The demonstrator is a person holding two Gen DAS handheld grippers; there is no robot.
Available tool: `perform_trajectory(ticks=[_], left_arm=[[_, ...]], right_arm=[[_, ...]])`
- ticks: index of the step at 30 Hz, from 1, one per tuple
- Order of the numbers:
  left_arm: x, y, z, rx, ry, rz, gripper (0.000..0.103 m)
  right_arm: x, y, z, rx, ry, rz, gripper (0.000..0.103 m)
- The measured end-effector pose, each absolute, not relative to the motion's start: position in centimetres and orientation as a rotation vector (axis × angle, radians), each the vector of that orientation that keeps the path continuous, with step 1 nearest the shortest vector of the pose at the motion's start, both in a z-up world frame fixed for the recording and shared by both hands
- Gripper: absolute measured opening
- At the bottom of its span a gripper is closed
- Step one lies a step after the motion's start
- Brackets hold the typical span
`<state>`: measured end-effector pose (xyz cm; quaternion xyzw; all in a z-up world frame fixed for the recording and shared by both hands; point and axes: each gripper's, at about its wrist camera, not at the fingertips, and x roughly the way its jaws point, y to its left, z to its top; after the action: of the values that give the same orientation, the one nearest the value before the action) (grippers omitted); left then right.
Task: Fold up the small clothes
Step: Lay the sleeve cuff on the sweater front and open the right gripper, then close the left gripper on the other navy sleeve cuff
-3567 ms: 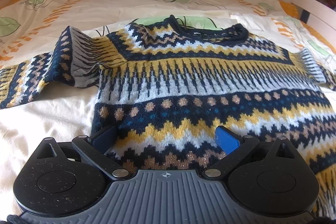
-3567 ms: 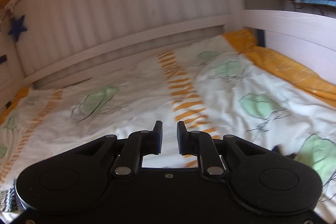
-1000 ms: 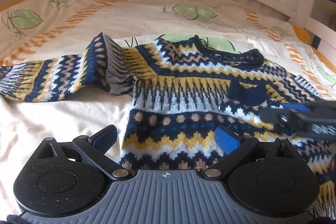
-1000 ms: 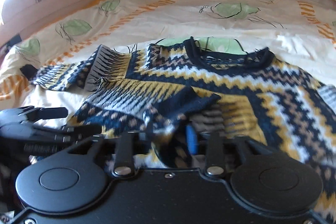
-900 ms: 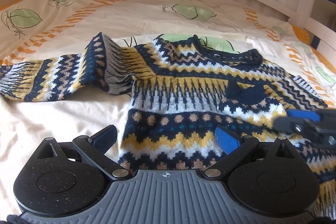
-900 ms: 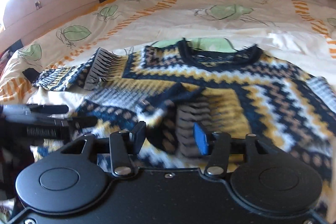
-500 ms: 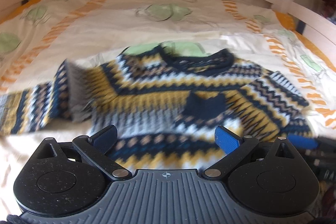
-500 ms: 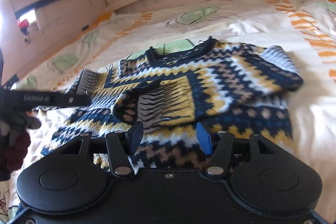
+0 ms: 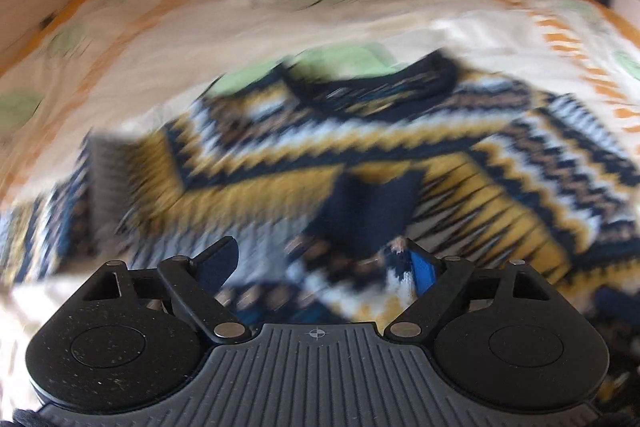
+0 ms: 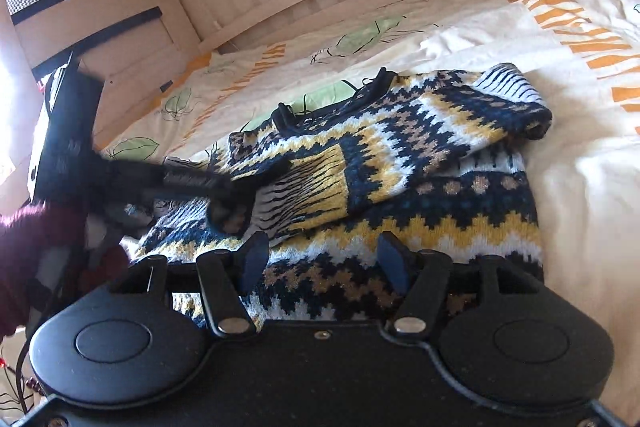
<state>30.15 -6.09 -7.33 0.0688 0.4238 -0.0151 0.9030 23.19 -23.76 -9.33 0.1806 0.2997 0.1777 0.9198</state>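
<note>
**Right sleeve folded in; left sleeve next**

The patterned sweater (image 10: 400, 163) lies flat on the bed (image 10: 580, 187), neck toward the headboard. Its right sleeve (image 10: 420, 131) is already laid across the chest, cuff near the middle; the left sleeve (image 9: 52, 227) is spread out to the side, so the fold looks about a third done.

The right gripper (image 10: 320, 259) hovers low over the hem with its jaws parted; they have just been opening, and nothing sits between them. The left gripper (image 9: 320, 267) is also apart and empty, though its jaws have just been narrowing. In the right wrist view it reaches over the chest near the folded cuff.

Next move, as judged: take the left sleeve by its cuff and draw it across to match.

Material: thick, soft knit, zigzag bands in navy, mustard, white and tan, dark ribbed collar. The bedsheet (image 10: 460, 39) is thin cotton, lightly wrinkled. The left wrist view is heavily blurred.
</note>
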Motion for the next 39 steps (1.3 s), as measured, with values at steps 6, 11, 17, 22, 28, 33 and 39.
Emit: perform_trajectory(ticks=[6, 11, 17, 22, 28, 33, 39], left_arm=[[27.0, 0.9, -7.5, 0.029, 0.938, 0.048, 0.086], [25.8, 4.1, -7.3, -0.041, 0.951, 0.036, 0.086], [26.8, 4.3, -7.8, -0.092, 0.978, -0.020, 0.086], [27.4, 3.4, -8.0, -0.058, 0.950, -0.034, 0.085], [26.3, 2.7, -7.5, -0.015, 0.911, -0.062, 0.083], [24.3, 2.4, -6.4, -0.001, 0.837, -0.051, 0.083], [24.2, 1.8, -6.4, -0.026, 0.834, -0.122, 0.082]], right_arm=[[23.3, -23.4, -9.6, 0.354, 0.625, 0.363, 0.066], [23.3, -23.5, -9.8, 0.363, 0.629, 0.363, 0.066], [23.2, -23.5, -9.9, 0.358, 0.630, 0.366, 0.068], [23.3, -23.3, -9.9, 0.358, 0.630, 0.369, 0.069], [23.4, -23.2, -9.9, 0.357, 0.631, 0.369, 0.070], [23.4, -23.2, -9.9, 0.357, 0.631, 0.369, 0.070], [23.4, -23.0, -10.0, 0.354, 0.632, 0.369, 0.071]])
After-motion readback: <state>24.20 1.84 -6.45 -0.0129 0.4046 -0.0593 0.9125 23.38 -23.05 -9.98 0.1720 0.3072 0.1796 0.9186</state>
